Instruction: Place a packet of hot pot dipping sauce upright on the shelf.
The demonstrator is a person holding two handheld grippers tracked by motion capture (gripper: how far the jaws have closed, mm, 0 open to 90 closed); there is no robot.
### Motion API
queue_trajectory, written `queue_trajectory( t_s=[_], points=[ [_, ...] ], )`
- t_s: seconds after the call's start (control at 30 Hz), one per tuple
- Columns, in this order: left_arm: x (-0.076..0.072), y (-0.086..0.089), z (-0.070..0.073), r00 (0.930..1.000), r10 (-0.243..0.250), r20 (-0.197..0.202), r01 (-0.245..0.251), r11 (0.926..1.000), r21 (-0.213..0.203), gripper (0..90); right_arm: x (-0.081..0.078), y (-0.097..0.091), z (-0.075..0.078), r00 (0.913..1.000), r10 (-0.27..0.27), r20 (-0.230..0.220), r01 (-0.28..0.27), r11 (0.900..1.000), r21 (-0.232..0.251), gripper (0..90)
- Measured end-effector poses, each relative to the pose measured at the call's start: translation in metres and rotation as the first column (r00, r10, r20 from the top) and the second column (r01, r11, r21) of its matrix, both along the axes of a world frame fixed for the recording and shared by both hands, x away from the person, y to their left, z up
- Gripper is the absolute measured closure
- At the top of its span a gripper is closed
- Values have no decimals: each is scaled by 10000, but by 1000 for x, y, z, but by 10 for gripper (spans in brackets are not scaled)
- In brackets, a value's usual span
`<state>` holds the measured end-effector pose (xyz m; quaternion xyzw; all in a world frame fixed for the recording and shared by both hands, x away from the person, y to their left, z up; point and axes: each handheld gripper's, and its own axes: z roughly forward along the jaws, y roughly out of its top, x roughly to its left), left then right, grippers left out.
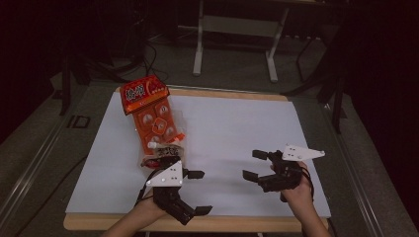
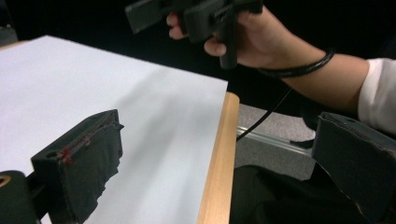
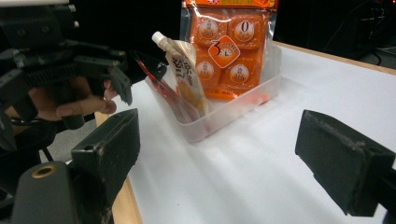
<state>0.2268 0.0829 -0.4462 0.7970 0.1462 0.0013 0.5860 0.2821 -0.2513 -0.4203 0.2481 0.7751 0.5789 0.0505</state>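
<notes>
Seen from above: a clear plastic rectangular tray (image 1: 174, 129) on a white sheet-covered table (image 1: 232, 128), holding a tall orange snack packet (image 1: 150, 111) that leans against the tray's far end, with a beige spouted drink pouch (image 3: 187, 70) at the tray's near end. Just in front of the tray's near end, the left gripper (image 1: 198, 192), hand-held, jaws spread wide with nothing between them. To the right of the tray and well apart from it, the right gripper (image 1: 255, 165), likewise gaping and empty, jaws pointing back toward the tray.
</notes>
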Motion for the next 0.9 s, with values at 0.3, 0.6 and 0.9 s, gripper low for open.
queue_trajectory(
  t_s=[0.3,0.6,0.9],
  points=[
    [-4,1,-21,9997,-18,-240,21,9999,142,22,2,1,-5,10000,-32,-25,32,10000,-89,139],
    [-4,5,-33,9998,159,-150,-155,9996,243,22,2,2,-8,10000,-44,-52,44,9999,-136,140],
    [0,5,-42,9996,271,-126,-268,9993,247,22,2,2,-11,10000,-17,-75,15,9998,-209,140]
  ],
)
